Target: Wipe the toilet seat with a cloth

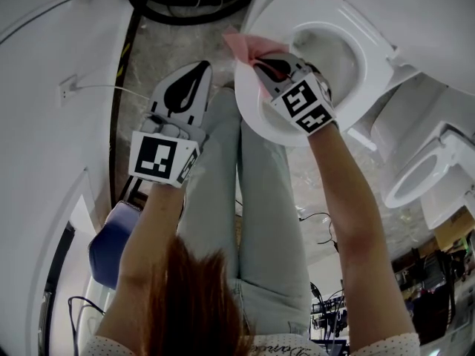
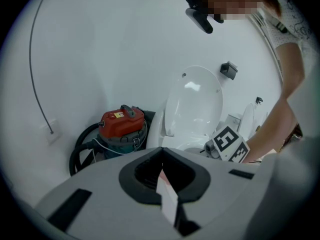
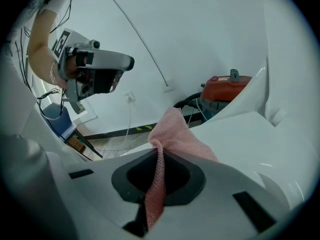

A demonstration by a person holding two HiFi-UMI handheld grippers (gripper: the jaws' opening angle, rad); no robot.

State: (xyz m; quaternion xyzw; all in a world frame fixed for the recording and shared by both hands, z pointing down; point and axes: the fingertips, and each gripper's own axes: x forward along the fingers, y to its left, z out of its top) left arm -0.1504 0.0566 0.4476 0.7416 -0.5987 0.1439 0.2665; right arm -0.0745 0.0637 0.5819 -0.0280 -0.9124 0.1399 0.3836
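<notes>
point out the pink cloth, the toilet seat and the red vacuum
pink cloth (image 3: 176, 133), right gripper view, bunched top
toilet seat (image 1: 254, 119), head view, near rim
red vacuum (image 2: 122, 122), left gripper view, red lid

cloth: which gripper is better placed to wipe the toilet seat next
Right. The right gripper is shut on the cloth, directly over the toilet seat; the left gripper is shut, empty and off to the side.

- "What colour is the cloth (image 1: 251, 45)?"
- "Pink, with a fine woven mesh. It sits at twelve o'clock from the right claw (image 1: 261, 64)."
- "And the claws?"
- "Pale grey with black trim, the left claw (image 1: 200, 67) too. The marker cubes (image 1: 157, 158) show black-and-white squares."
- "The toilet seat (image 1: 249, 119)?"
- "White. The vacuum (image 2: 122, 123) is red, its hose (image 2: 78, 153) black."
</notes>
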